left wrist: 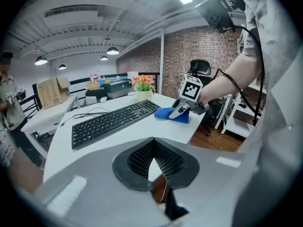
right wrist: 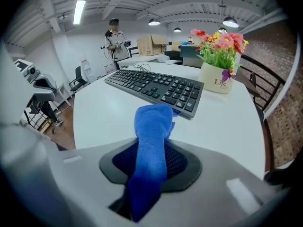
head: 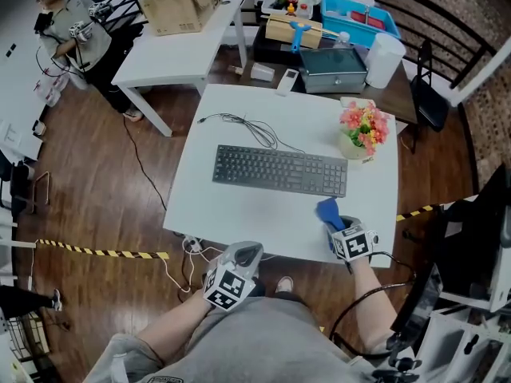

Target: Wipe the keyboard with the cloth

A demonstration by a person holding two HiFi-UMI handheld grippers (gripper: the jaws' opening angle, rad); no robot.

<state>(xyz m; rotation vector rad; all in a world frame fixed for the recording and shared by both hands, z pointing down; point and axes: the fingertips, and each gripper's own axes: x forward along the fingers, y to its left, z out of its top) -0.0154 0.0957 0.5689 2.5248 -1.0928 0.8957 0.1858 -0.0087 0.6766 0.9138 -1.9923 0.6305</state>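
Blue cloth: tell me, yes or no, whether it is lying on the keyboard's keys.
No, the blue cloth is pinched in the right tongs over bare table, short of the keyboard.

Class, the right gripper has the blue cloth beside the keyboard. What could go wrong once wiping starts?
1. The blue cloth sits in the right gripper as a narrow bunched strip. It may slip out, or the hard jaws may scrape the keys.
2. The flower pot stands close by the right end of the keyboard. A sweep there might tip it.
3. The left gripper is off the keyboard, so the keyboard may slide.
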